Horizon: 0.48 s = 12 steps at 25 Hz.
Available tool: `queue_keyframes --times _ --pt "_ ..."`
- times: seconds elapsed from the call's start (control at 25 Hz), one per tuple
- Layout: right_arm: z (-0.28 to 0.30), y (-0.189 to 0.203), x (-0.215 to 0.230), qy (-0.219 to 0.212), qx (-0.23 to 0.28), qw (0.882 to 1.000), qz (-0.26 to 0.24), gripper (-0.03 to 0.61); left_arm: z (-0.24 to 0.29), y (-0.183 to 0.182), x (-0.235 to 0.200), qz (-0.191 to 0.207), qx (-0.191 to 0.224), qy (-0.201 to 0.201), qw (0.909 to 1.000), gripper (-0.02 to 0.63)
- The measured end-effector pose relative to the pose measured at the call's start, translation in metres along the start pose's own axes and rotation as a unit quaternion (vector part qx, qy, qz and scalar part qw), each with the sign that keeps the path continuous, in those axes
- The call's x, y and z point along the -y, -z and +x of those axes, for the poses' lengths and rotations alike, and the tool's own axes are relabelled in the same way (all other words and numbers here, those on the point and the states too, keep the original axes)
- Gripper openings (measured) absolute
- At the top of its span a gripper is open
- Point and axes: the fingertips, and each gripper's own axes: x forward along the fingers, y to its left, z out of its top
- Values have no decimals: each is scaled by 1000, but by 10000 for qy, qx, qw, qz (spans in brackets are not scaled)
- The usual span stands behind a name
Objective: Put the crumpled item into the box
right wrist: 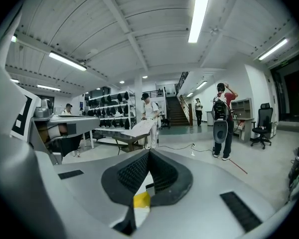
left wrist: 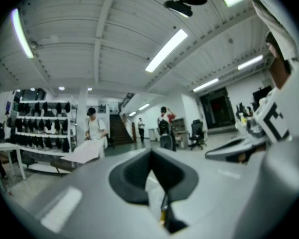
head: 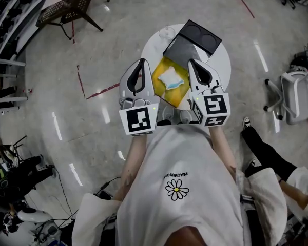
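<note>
A crumpled white and pale-blue item (head: 172, 78) lies on a yellow sheet (head: 163, 65) on the small round white table (head: 224, 60). Behind it stands an open black box (head: 184, 49) with its lid (head: 201, 36) tipped back. My left gripper (head: 141, 63) is held just left of the sheet and my right gripper (head: 192, 63) just right of it, both raised and apart from the item. In the left gripper view the jaws (left wrist: 150, 152) meet with nothing between them. The right gripper view shows its jaws (right wrist: 149, 152) shut and empty as well.
A clear glass (head: 167, 33) sits at the table's far left edge. A dark chair (head: 66, 12) stands on the floor at upper left, an office chair (head: 297, 94) at right. A seated person's legs (head: 262, 147) are close on the right. Several people stand in the distance.
</note>
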Motion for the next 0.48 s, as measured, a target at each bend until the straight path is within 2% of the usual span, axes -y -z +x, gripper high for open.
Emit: queue_keyframes --times 0.48 --pt "-3 8 4 -11 -22 10000 -74 0 -3 10 3 35 -51 -31 10000 2"
